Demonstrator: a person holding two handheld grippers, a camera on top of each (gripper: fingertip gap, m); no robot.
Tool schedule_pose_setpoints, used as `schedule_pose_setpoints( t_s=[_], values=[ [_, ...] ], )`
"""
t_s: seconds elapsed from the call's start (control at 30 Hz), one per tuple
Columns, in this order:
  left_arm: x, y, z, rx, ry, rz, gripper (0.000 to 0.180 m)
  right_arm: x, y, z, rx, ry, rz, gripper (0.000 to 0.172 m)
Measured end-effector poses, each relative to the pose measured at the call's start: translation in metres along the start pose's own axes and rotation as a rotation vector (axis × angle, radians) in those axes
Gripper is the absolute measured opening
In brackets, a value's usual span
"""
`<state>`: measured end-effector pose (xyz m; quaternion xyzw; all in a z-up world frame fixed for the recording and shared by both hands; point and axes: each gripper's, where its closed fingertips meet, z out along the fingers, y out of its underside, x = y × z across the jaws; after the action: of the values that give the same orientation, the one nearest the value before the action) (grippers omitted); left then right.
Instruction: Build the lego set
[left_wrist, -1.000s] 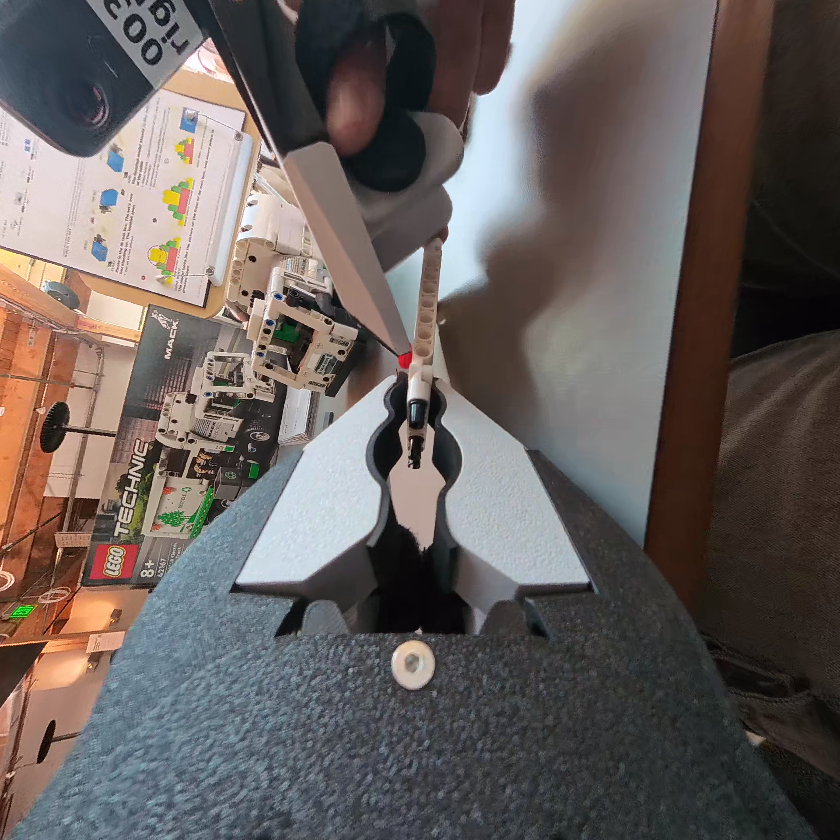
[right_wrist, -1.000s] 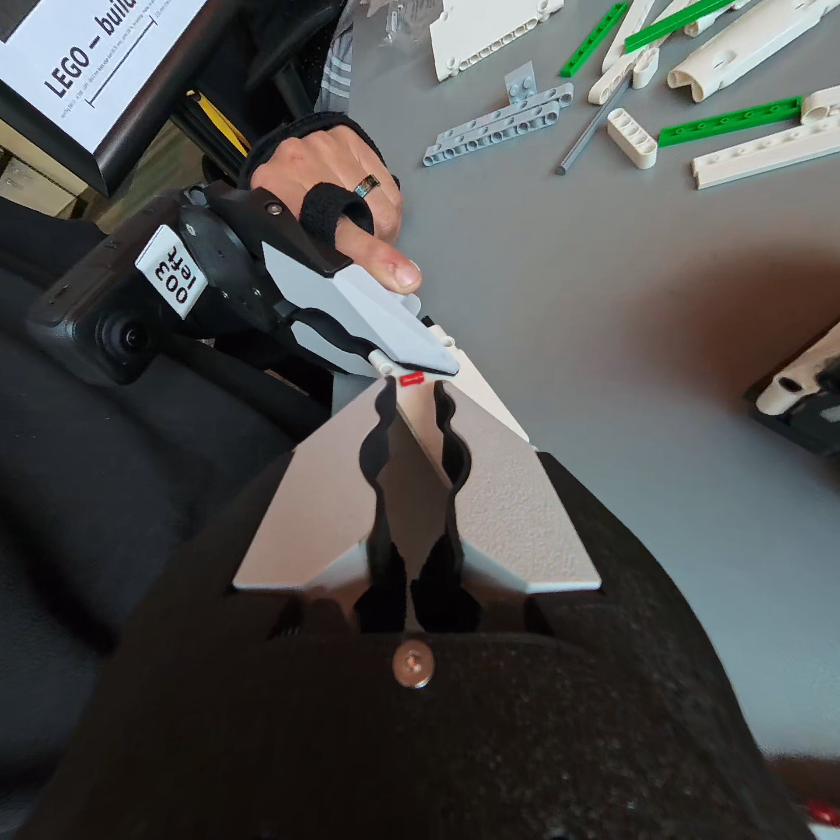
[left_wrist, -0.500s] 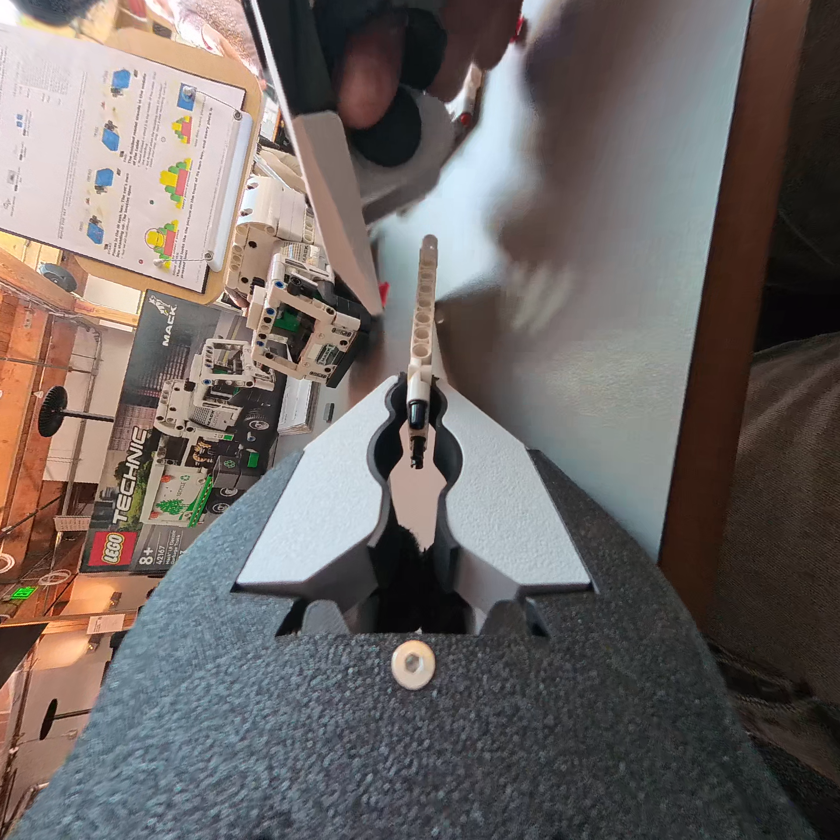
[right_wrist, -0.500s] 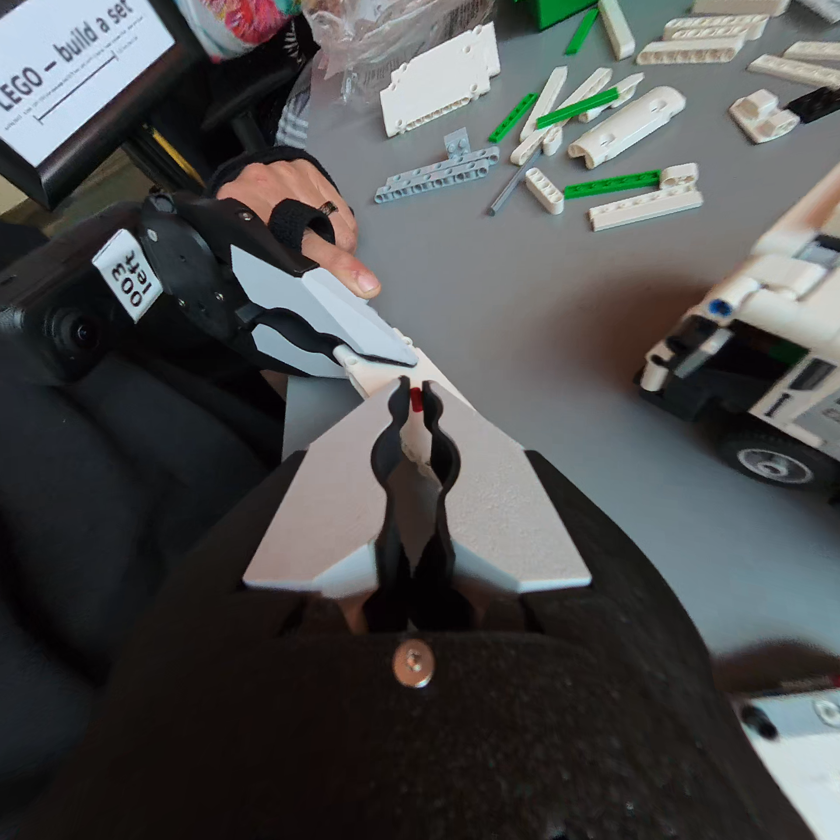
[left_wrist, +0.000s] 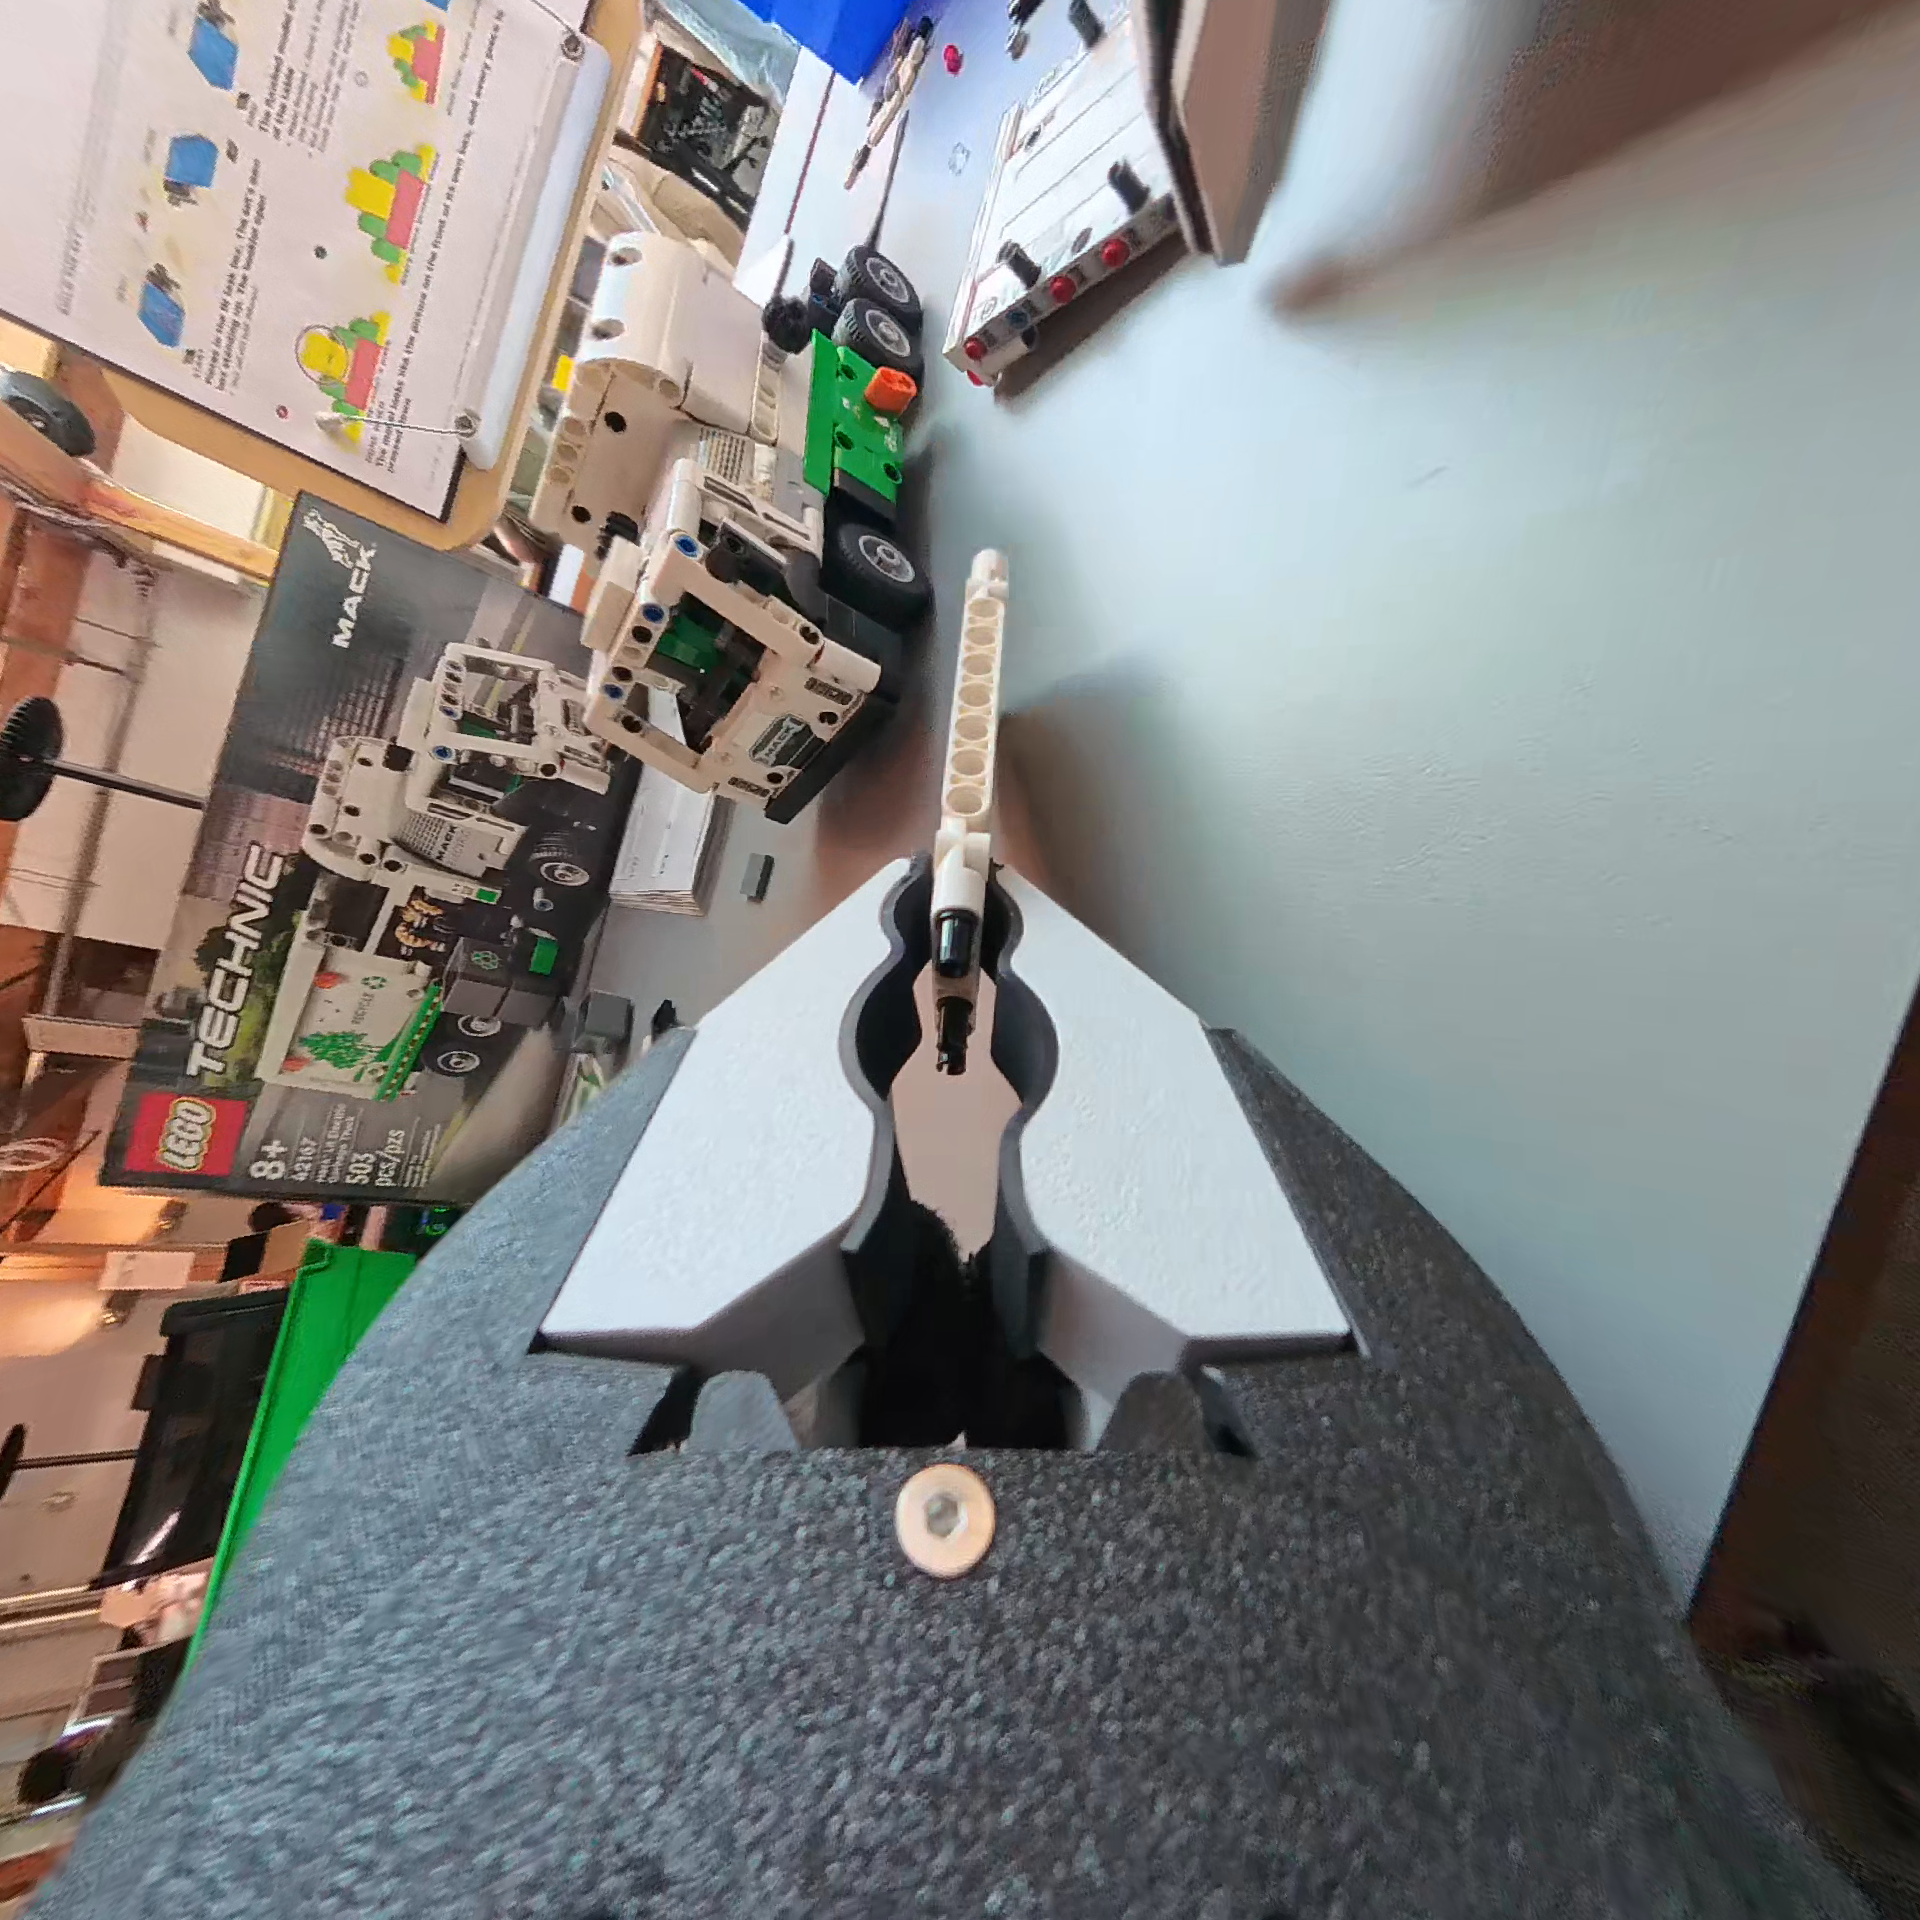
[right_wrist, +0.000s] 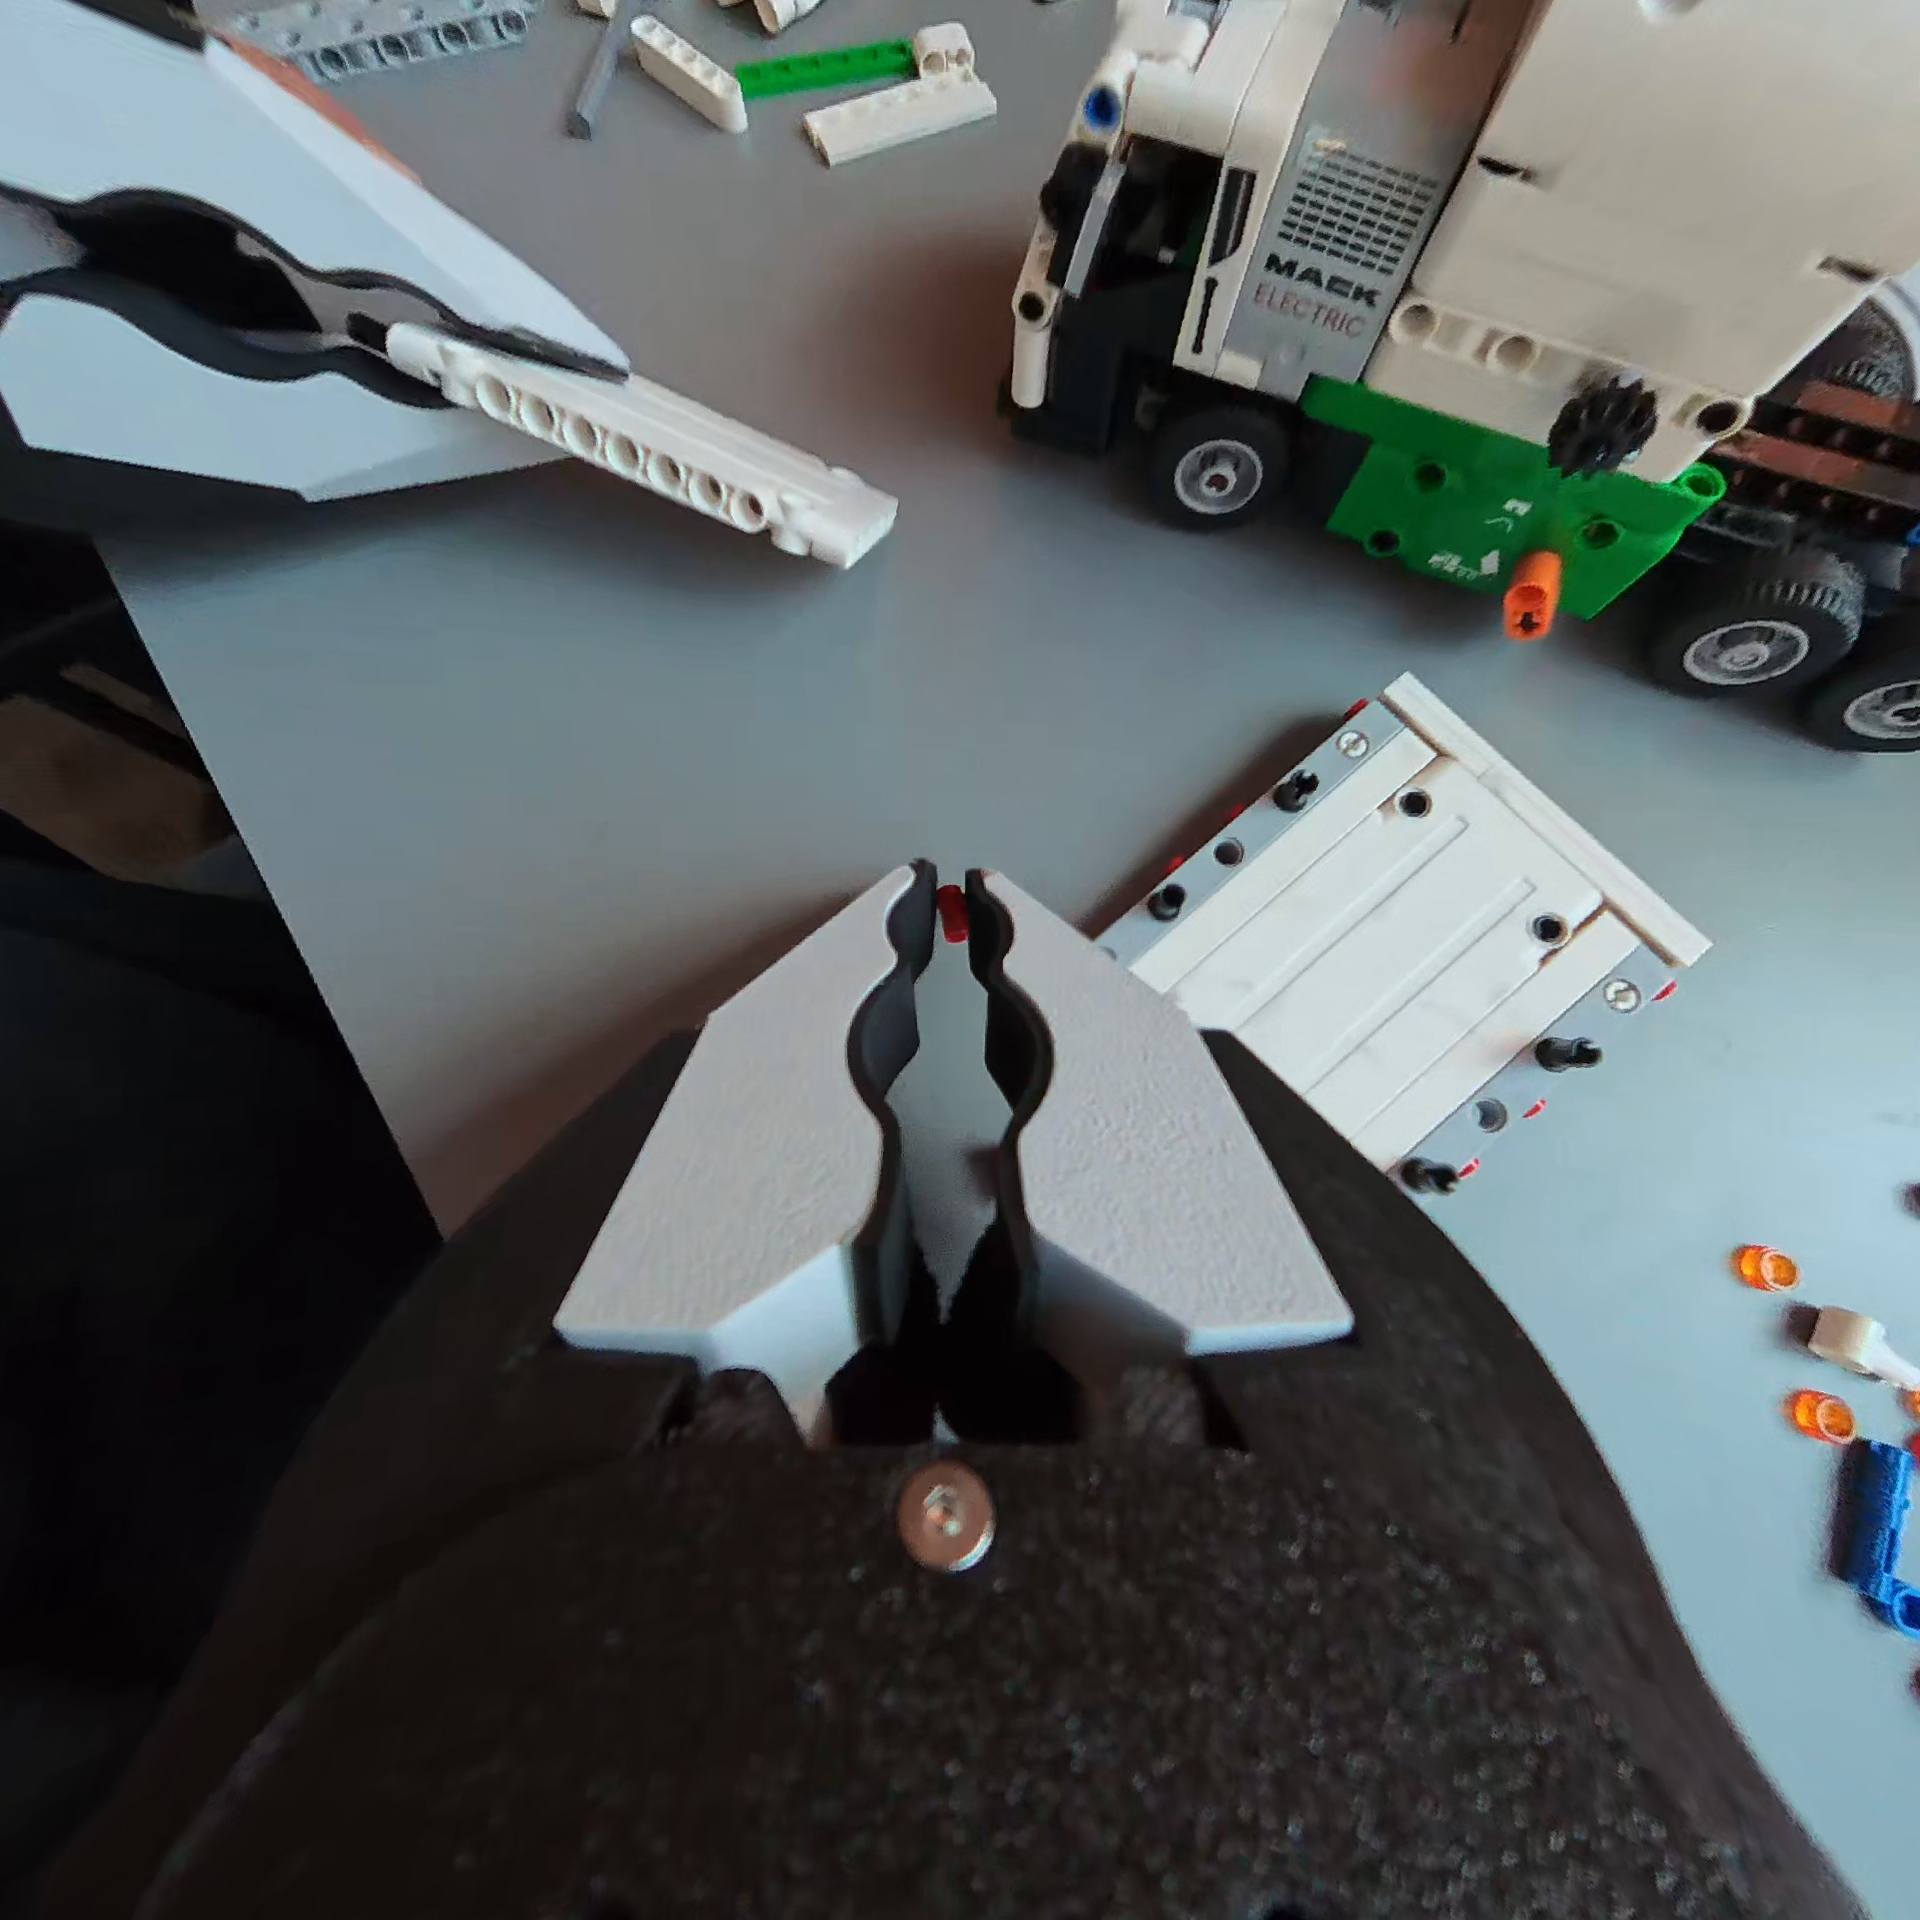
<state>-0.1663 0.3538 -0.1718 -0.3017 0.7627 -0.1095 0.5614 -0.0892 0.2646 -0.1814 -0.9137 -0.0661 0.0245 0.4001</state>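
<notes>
Left gripper (left_wrist: 961, 904): clamped on white beam (left_wrist: 974, 707). Right gripper (right_wrist: 948, 899): pinching red peg (right_wrist: 950, 914); white panel (right_wrist: 1392, 935) at 3 o'clock. Keep the pinch firm.

The left wrist view looks forward along its own fingers (left_wrist: 831, 1039), rolled on its side, so the grey surface (left_wrist: 1455, 831) stands like a wall on the right. It sits low and close to the surface, facing the truck (left_wrist: 727, 582) and a box (left_wrist: 343, 883) farther off. The right wrist view looks steeply down on the surface (right_wrist: 623, 727) from higher up, past its own fingers (right_wrist: 1091, 1091), with the truck (right_wrist: 1403, 260) at far right. Both views share the truck, the white panel (left_wrist: 1070, 208) (right_wrist: 1403, 935) and the beam (left_wrist: 971, 707) (right_wrist: 665, 457); the right view also shows the left gripper (right_wrist: 416, 353) at far left.
</notes>
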Motion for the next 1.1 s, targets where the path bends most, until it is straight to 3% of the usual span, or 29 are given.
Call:
schedule_pose_setpoints(
  t_s=[0.27,0.43,0.7,1.1],
  values=[
    [-0.001,0.001,-0.001,-0.009,-0.044,0.034,0.006,0.002,0.008,0.001,-0.009,-0.008,-0.024,0.008],
    [-0.001,0.001,-0.001,-0.01,-0.052,0.046,0.006,0.002,-0.003,-0.035,0.091,-0.035,-0.024,0.008],
    [-0.001,0.002,0.0,-0.019,-0.051,0.041,0.006,0.005,0.038,-0.054,0.05,0.022,-0.111,0.012],
    [0.0,0.004,0.001,-0.032,-0.044,0.039,0.006,0.01,0.041,-0.035,-0.217,-0.049,-0.156,0.012]
  ],
)
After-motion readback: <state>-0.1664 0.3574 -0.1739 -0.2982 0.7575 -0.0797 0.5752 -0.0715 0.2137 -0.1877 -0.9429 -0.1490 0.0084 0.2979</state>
